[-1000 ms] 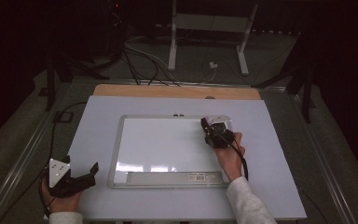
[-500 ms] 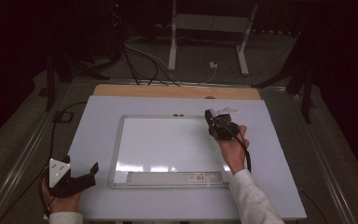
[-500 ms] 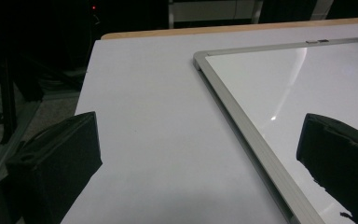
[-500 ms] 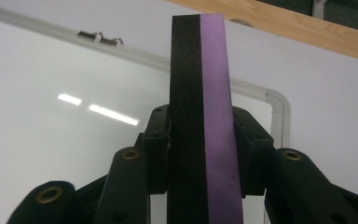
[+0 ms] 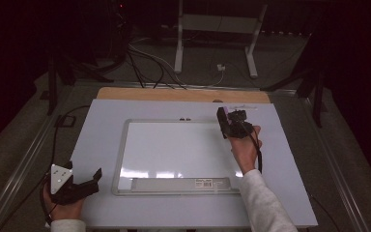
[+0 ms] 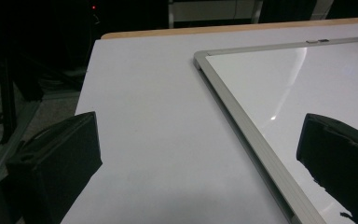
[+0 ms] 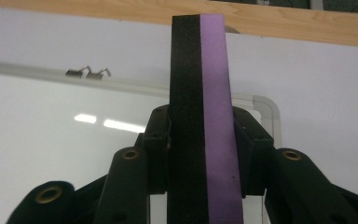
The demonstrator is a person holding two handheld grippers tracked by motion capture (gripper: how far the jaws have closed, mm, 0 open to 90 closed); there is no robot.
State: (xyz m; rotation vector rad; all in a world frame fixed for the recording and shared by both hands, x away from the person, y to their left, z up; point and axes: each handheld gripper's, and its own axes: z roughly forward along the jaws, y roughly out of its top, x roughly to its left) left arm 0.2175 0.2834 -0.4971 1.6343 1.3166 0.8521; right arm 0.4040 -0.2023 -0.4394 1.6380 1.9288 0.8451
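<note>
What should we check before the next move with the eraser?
1. Right tool shut on eraser: ok.
2. Eraser seated straight between the jaws: ok.
3. Whiteboard free of marks: ok, none visible.
4. Eraser contact with the board: cannot tell; it sits by the far right corner.
5. Left tool off the board, open, holding nothing: ok.
6. Board flat on the table: ok.
</note>
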